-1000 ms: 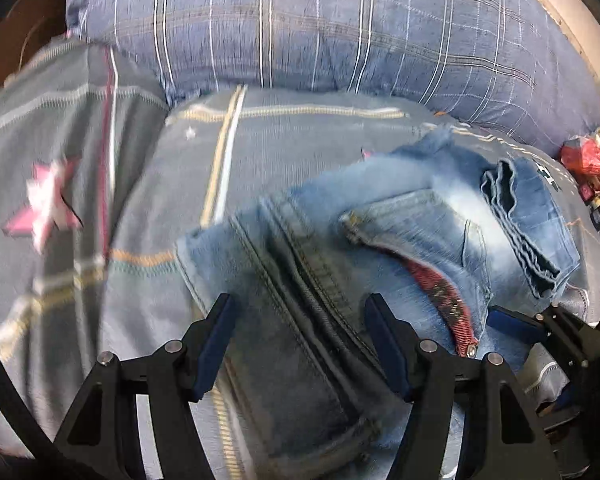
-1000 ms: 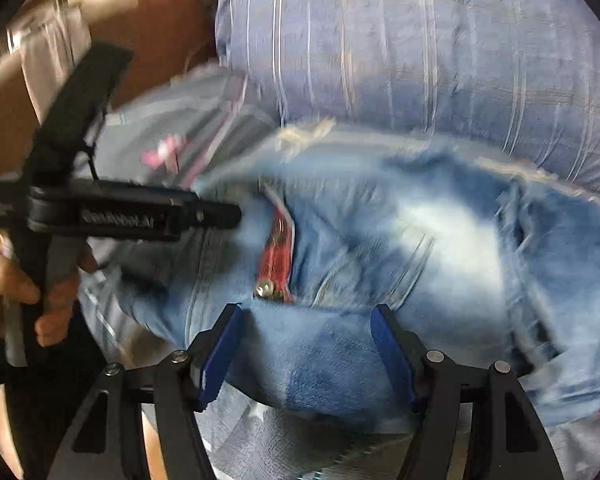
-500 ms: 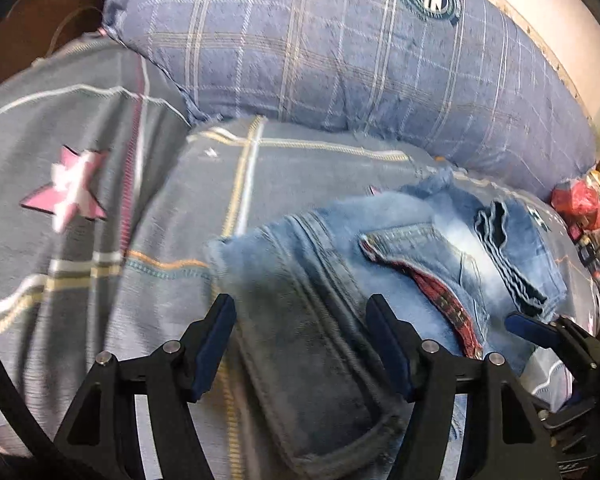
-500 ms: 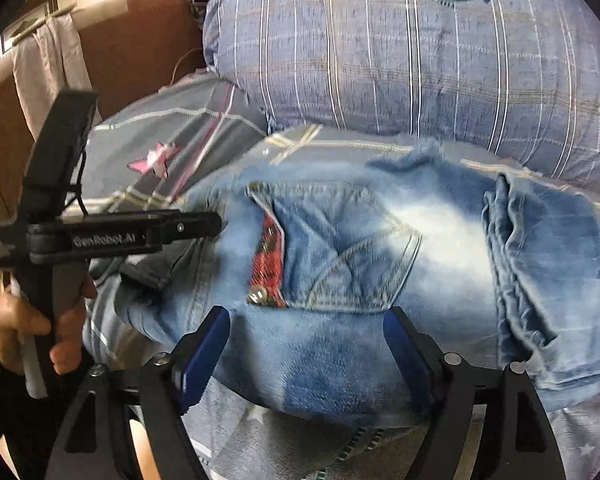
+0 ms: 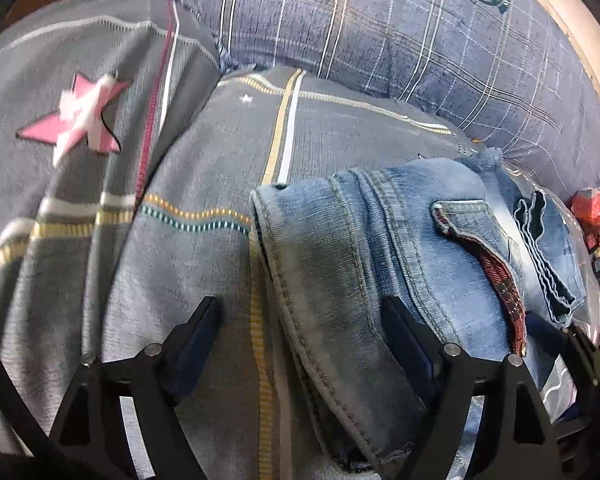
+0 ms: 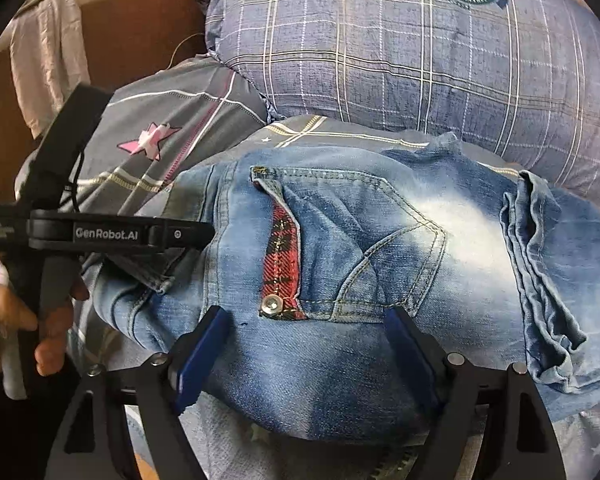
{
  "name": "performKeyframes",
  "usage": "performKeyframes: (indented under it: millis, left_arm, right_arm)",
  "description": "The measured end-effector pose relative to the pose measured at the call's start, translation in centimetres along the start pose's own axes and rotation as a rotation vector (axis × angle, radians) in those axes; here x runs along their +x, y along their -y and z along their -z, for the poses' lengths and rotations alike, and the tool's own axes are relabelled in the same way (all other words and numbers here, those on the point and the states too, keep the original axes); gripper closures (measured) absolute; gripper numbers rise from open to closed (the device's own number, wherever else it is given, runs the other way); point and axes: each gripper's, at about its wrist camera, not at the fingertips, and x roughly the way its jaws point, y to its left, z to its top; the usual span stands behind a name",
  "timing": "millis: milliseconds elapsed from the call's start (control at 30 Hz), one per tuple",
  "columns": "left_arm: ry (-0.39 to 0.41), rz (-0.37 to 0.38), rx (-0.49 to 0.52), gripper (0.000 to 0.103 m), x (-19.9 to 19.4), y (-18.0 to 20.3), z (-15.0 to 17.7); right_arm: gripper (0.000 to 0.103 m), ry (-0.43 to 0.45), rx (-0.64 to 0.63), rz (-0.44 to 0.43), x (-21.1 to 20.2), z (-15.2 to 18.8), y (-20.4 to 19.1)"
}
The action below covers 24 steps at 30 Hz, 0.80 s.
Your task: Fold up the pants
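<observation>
Folded blue jeans [image 5: 380, 248] lie on a grey striped bedspread [image 5: 204, 152], with a back pocket and its red plaid lining [image 6: 280, 256] facing up. My left gripper [image 5: 300, 328] hovers at the jeans' left hem edge. Its jaws are opening: the hem lies between them unpressed, and the left finger is over bare bedspread. In the right wrist view the left gripper [image 6: 120, 234] shows side-on, held by a hand [image 6: 16, 320]. My right gripper [image 6: 306, 344] stands open over the near edge of the jeans [image 6: 380, 240], below the pocket, gripping nothing.
A large blue plaid pillow [image 6: 420, 60] with a round badge lies just behind the jeans. A pink star patch [image 5: 80, 120] marks the bedspread on the left. Red packaging [image 5: 592, 208] sits at the far right. A brown headboard [image 6: 140, 20] with a hanging cloth [image 6: 48, 52] stands at the back left.
My left gripper has slid left off the jeans, and its jaws have widened. The right gripper's jaws have spread a little. The jeans now lie flat and still.
</observation>
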Motion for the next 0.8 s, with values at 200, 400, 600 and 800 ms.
performKeyframes:
  millis: [200, 400, 600, 800]
  left_arm:
    - [0.056, 0.013, 0.028, 0.019, -1.9, 0.2, 0.1]
    - [0.01, 0.1, -0.059, 0.019, -1.9, -1.6, -0.4]
    - [-0.043, 0.112, -0.126, 0.019, -1.8, -3.8, -0.5]
    - [-0.054, 0.123, -0.143, 0.02, -1.9, -3.8, -0.4]
  right_arm:
    - [0.019, 0.05, -0.023, 0.002, -1.9, -0.3, -0.6]
    - [0.019, 0.089, -0.158, -0.028, -2.5, -0.8, -4.1]
    - [0.019, 0.057, -0.258, -0.072, -1.6, -0.1, -7.1]
    - [0.019, 0.032, -0.322, -0.086, -0.2, 0.2, -8.6]
